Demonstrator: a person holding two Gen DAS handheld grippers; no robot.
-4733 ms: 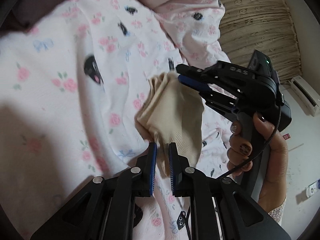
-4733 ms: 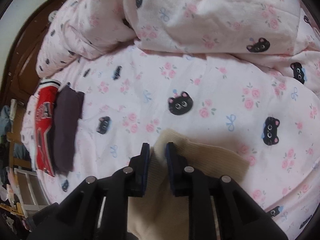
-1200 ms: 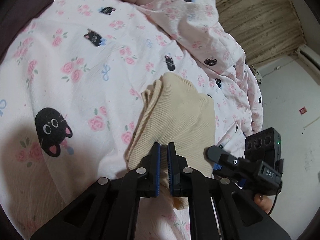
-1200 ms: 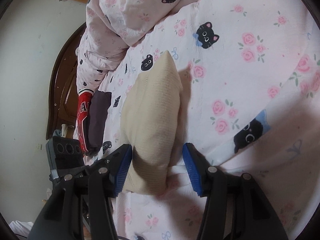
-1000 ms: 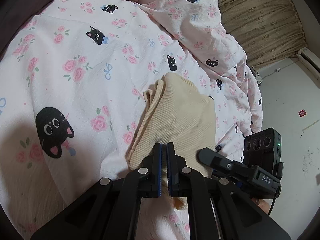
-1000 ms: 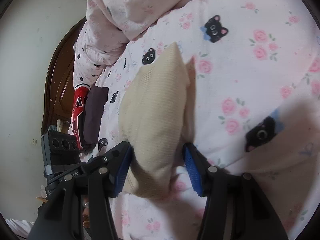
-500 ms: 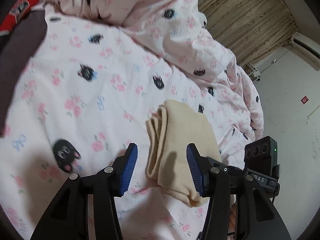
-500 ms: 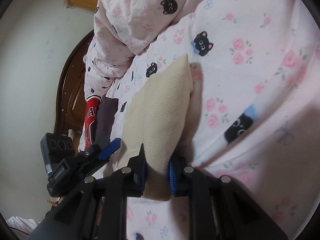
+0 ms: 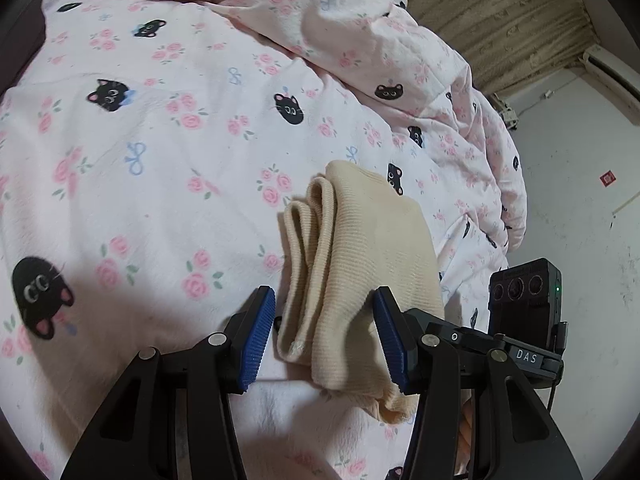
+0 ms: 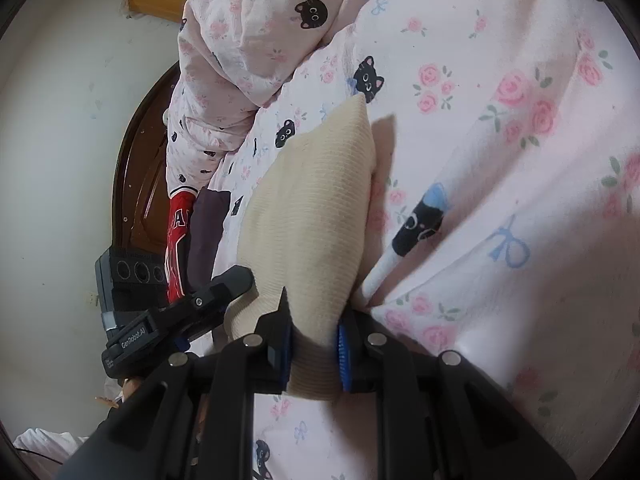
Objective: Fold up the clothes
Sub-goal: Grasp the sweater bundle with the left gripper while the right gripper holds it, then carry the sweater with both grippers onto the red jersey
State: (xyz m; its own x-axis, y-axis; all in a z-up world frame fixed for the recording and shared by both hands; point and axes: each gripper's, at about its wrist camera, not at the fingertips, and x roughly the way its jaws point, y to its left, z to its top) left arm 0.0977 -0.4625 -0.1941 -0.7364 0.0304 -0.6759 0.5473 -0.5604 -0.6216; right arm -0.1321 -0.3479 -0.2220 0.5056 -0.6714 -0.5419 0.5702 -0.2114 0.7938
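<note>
Folded beige ribbed knit garment (image 9: 360,256) lies on the bed's cat-and-rose sheet (image 9: 140,160), near its edge. Right claw (image 10: 314,346) clamped narrow on the near end of the bundle. Left claw (image 9: 324,340) wide, pads either side of the stack, not pressing. Soft, light, limp; layers likely slip apart, so pinch all layers at the folded edge.

Beige garment (image 9: 372,248) ribbed knit, matt; bedsheet (image 9: 160,160) soft printed cotton.
</note>
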